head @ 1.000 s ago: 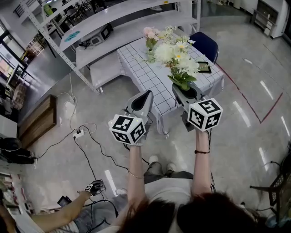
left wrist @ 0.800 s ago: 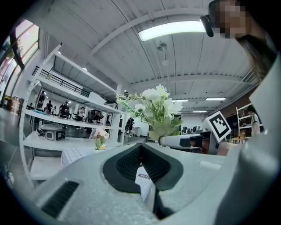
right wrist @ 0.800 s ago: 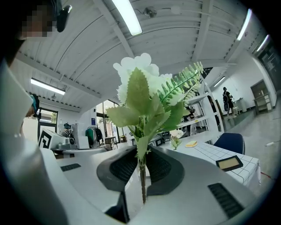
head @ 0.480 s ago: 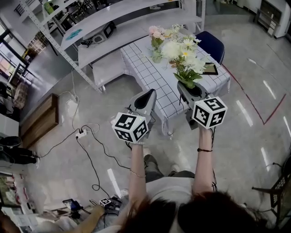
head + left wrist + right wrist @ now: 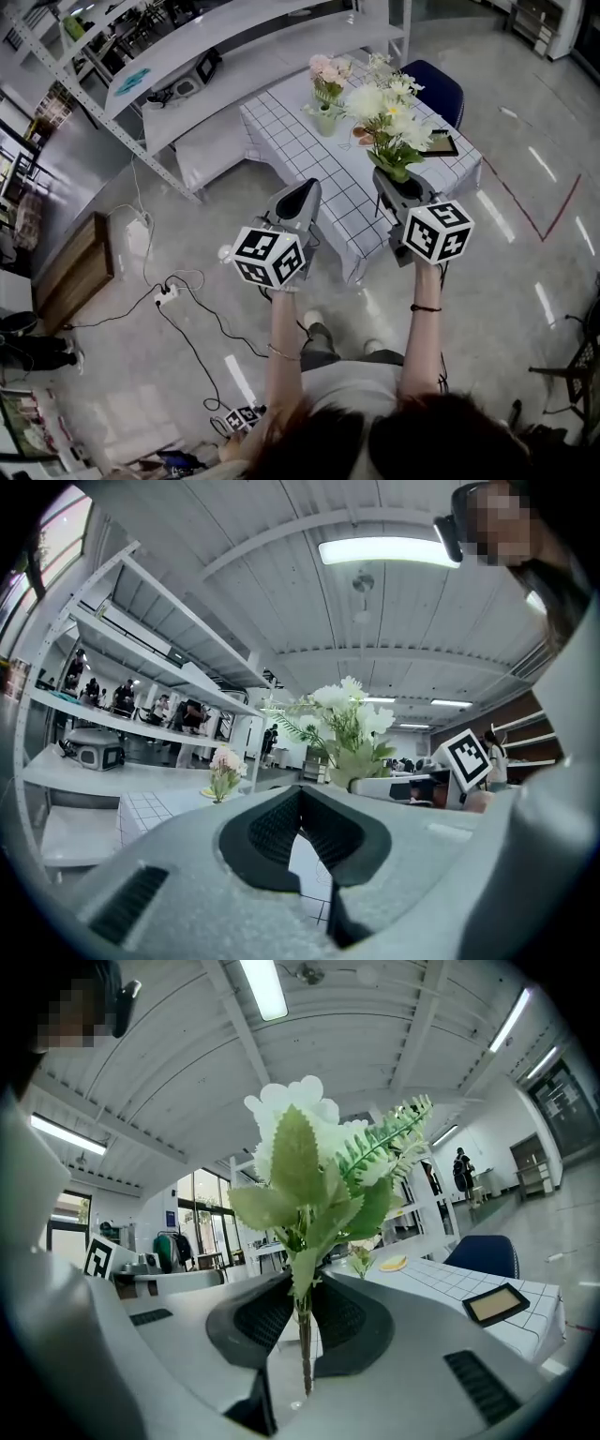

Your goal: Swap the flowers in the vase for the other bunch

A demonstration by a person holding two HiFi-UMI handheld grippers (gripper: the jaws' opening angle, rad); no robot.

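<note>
Two grippers: the left gripper (image 5: 302,193) has its jaws pressed together on nothing. The right gripper (image 5: 397,184) pinches the stems of the white bunch (image 5: 386,111), which stands upright out of it.
Just changed: the person has walked on toward the surface (image 5: 309,155) with both hands carried level out front, and its near corner now lies closer beneath them. Neither grip has altered in that time.
Meaning for the task: to my eye this is only the approach, and nothing has been swapped yet.
Vase: the vase (image 5: 325,120) stands toward the far end of the surface. The pink bunch (image 5: 324,68) is in it, well apart from both grippers.
Likely next: the empty left gripper looks free to lift the pink bunch out before the white one can go in.
Surface: it has a white checked cloth, with a dark-framed flat panel (image 5: 441,142) near its right edge. A blue chair (image 5: 433,89) is tucked just behind.
Room: pale metal shelving (image 5: 178,66) runs past the far side. The floor is glossy grey, with black cables (image 5: 183,300) trailing across it and a low wooden cabinet (image 5: 70,262) off to the left.
</note>
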